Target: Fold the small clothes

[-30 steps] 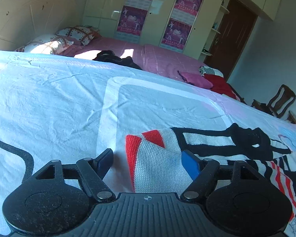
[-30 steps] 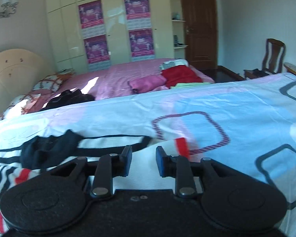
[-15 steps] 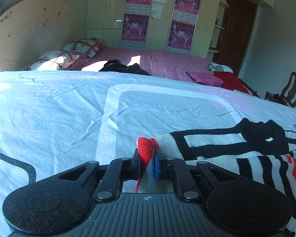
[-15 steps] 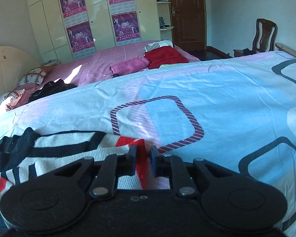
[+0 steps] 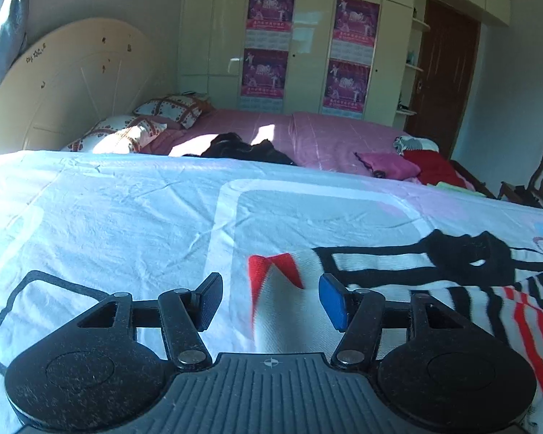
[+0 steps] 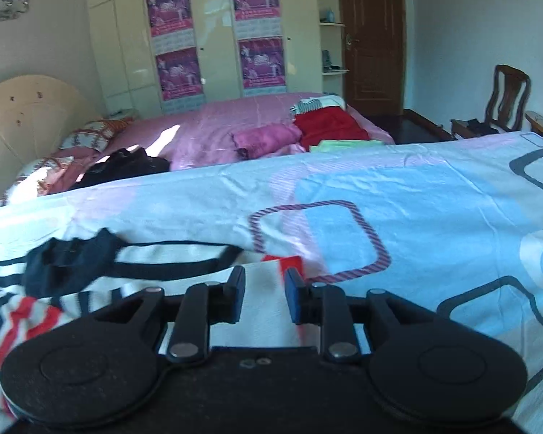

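A small knitted sweater [image 5: 398, 267], white with black and red stripes and a black collar, lies on the patterned bedsheet [image 5: 126, 217]. Its red-cuffed left sleeve end [image 5: 271, 264] lies between the jaws of my left gripper [image 5: 270, 298], which is open and holds nothing. In the right wrist view the sweater [image 6: 144, 260] spreads to the left. Its other red cuff [image 6: 286, 262] lies just beyond my right gripper [image 6: 261, 291], whose jaws stand apart over the white sleeve.
A second bed with a pink cover [image 5: 307, 133] stands behind, with dark clothes [image 5: 246, 150], pink and red garments [image 6: 307, 130] and pillows [image 5: 144, 123] on it. A wardrobe [image 5: 307, 36], a door [image 6: 373, 29] and a wooden chair [image 6: 503, 101] stand beyond.
Half a second ago both grippers were shut on the red sleeve cuffs. Both have now opened and let the cuffs drop onto the sheet.
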`<action>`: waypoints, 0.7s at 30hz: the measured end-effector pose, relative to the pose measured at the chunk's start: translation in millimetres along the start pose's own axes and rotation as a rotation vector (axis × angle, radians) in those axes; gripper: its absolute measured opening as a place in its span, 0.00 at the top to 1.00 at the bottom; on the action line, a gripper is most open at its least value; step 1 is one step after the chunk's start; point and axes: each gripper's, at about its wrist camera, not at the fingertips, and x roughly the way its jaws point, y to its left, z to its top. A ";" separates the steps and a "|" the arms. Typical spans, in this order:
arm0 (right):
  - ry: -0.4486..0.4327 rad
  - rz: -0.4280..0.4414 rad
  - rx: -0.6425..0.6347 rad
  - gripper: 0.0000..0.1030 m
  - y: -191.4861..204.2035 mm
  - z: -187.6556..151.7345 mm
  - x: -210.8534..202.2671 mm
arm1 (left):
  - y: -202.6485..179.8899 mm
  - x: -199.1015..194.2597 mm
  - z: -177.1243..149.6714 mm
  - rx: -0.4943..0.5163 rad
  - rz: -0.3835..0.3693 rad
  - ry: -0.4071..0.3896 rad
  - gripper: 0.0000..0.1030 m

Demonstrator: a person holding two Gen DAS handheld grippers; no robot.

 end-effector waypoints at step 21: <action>0.002 0.237 -0.208 0.79 118.3 -51.9 -42.2 | -76.6 -47.5 -47.4 0.204 -0.138 0.007 0.39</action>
